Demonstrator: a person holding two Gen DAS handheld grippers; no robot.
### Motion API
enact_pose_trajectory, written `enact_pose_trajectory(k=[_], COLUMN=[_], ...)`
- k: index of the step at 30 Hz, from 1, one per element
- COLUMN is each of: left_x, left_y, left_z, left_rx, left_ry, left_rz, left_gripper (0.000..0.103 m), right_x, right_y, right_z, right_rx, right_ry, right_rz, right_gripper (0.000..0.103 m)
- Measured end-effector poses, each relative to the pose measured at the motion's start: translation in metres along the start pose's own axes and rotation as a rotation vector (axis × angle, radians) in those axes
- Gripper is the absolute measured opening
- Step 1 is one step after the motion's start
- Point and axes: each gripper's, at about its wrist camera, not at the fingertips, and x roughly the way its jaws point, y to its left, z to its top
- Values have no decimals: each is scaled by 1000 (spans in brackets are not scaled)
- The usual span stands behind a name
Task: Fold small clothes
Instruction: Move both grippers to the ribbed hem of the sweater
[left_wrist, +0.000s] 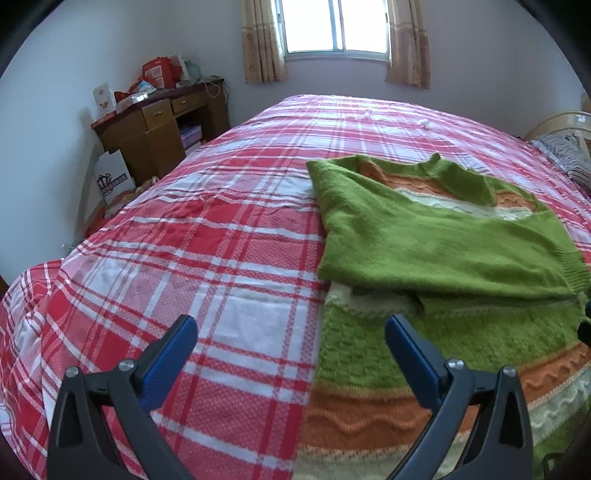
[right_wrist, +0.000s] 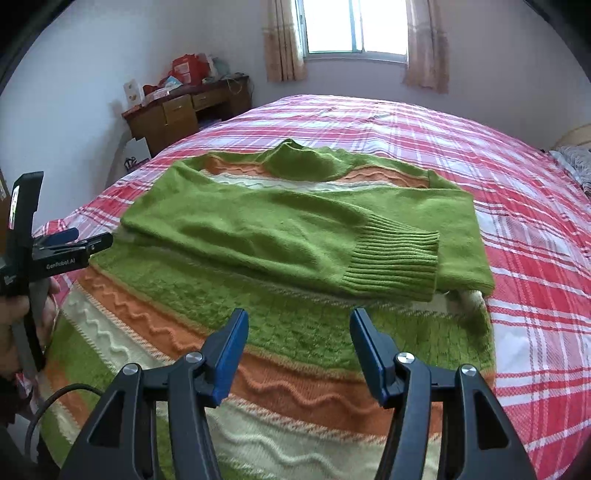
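Observation:
A green knit sweater (right_wrist: 295, 236) with orange and cream wavy stripes lies flat on the bed, both sleeves folded across its chest, the ribbed cuff (right_wrist: 399, 258) on top. It also shows in the left wrist view (left_wrist: 436, 243). My right gripper (right_wrist: 299, 332) is open and empty, hovering over the sweater's lower striped hem. My left gripper (left_wrist: 291, 339) is open and empty above the sweater's left edge, one finger over the bedspread; it also shows in the right wrist view (right_wrist: 70, 240) at the sweater's left side.
The bed has a red and white plaid cover (left_wrist: 184, 258). A wooden desk (left_wrist: 159, 122) piled with boxes stands at the far left wall. A curtained window (left_wrist: 336, 29) is behind the bed. A grey patterned pillow (left_wrist: 565, 155) lies at the right edge.

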Motion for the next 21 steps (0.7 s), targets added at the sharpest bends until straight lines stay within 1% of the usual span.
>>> enact_pose_trajectory(k=[11,21], left_x=[-32,-68], left_y=[-6,-4], left_z=[-21,-53], left_rx=[29,83], left_ry=[-5,8], left_rz=[-79,-140], left_gripper=[103,103], right_x=[-20,-58], right_y=[10,11], right_z=[-18,-41], right_rx=[6,6], right_ry=[1,-12], right_rz=[14,16], right_gripper=[59,60])
